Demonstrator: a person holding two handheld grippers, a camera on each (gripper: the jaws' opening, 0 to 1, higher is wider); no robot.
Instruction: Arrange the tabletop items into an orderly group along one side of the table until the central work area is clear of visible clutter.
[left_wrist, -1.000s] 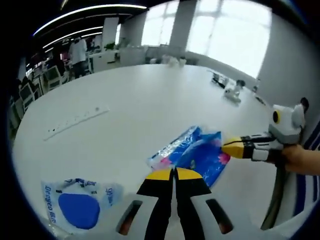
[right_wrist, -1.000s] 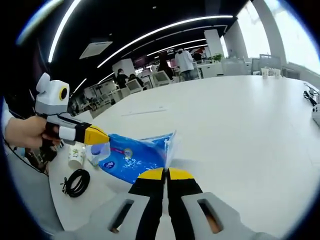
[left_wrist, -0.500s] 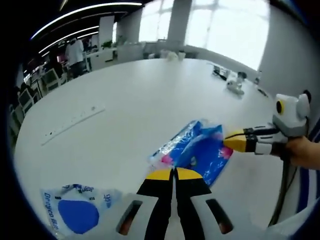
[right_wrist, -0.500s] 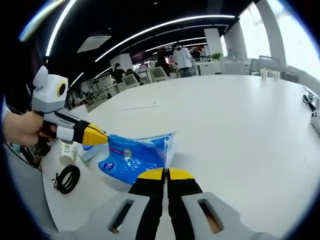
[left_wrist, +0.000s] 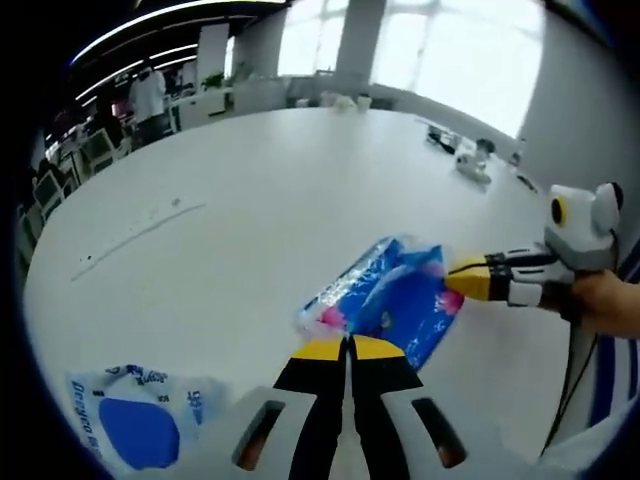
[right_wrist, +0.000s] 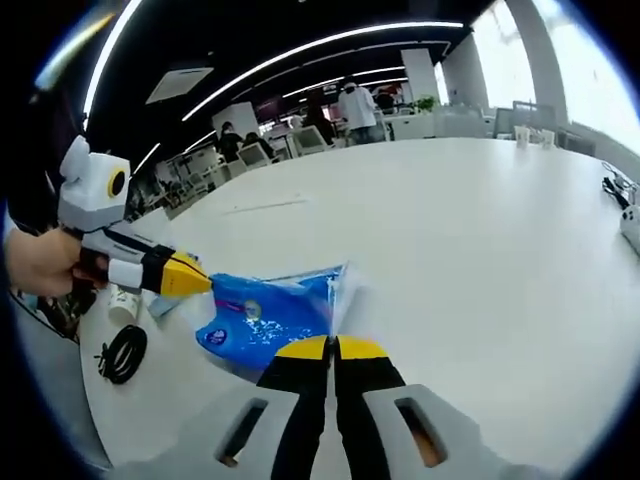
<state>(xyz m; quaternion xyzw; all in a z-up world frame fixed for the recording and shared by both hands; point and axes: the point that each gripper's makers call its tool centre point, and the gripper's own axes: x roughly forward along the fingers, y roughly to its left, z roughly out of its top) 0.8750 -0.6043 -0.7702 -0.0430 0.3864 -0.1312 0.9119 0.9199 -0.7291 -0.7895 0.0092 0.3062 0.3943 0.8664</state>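
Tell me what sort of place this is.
Probably an open-plan office: a large white table, rows of desks and chairs with people standing among them, long ceiling light strips, and tall windows.

White plastic bag with blue patch (left_wrist: 135, 425) in the left gripper view — blue lettering along its edge, roughly "Dergeo" though not surely legible, blue tissue pack (left_wrist: 385, 300) — small print on its wrapper too blurred to read in either view
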